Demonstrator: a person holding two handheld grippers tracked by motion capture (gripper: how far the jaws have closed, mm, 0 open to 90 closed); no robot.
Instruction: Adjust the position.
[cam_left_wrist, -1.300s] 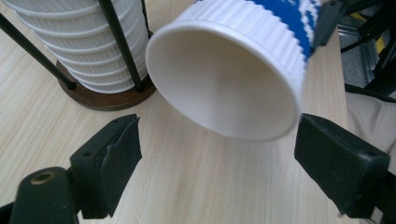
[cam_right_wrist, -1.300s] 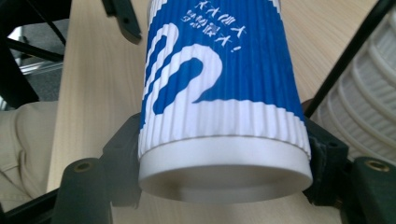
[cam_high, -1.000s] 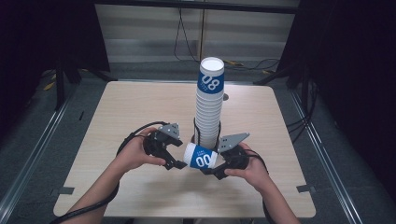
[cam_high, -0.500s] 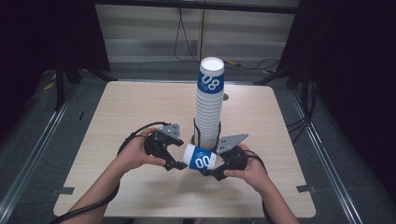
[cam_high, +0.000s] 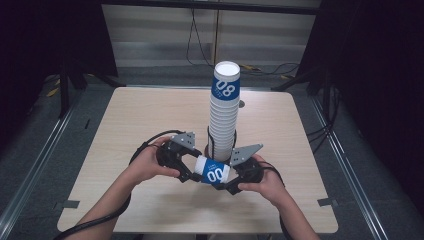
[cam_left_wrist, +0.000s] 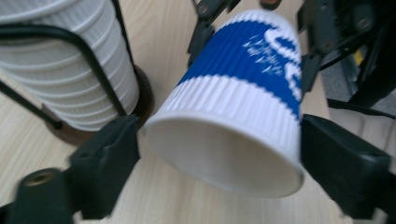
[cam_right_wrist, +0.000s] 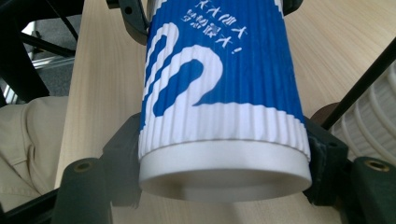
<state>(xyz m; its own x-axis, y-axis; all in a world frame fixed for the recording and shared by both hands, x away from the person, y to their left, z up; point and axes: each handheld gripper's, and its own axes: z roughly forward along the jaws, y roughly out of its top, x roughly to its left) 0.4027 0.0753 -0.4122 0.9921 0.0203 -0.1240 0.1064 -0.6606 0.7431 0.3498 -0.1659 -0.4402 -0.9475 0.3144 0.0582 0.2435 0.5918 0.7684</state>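
Note:
A ribbed blue-and-white paper cup (cam_high: 216, 173) marked "00" lies level above the table, held between my two grippers. The right gripper (cam_high: 231, 181) is shut on it; in the right gripper view both jaws clamp the white band near its smooth rim (cam_right_wrist: 224, 179). The left gripper (cam_high: 192, 170) comes from the left. In the left gripper view the left gripper (cam_left_wrist: 219, 149) stands with one jaw on each side of the cup (cam_left_wrist: 233, 93). These jaws have just been closing and now rest against its wall.
A tall stack of upturned cups (cam_high: 223, 120), the top one marked "08", stands in a black wire holder (cam_left_wrist: 100, 70) just behind the grippers. The wooden table (cam_high: 150, 115) has free room on the left and right. Cables trail from both grippers.

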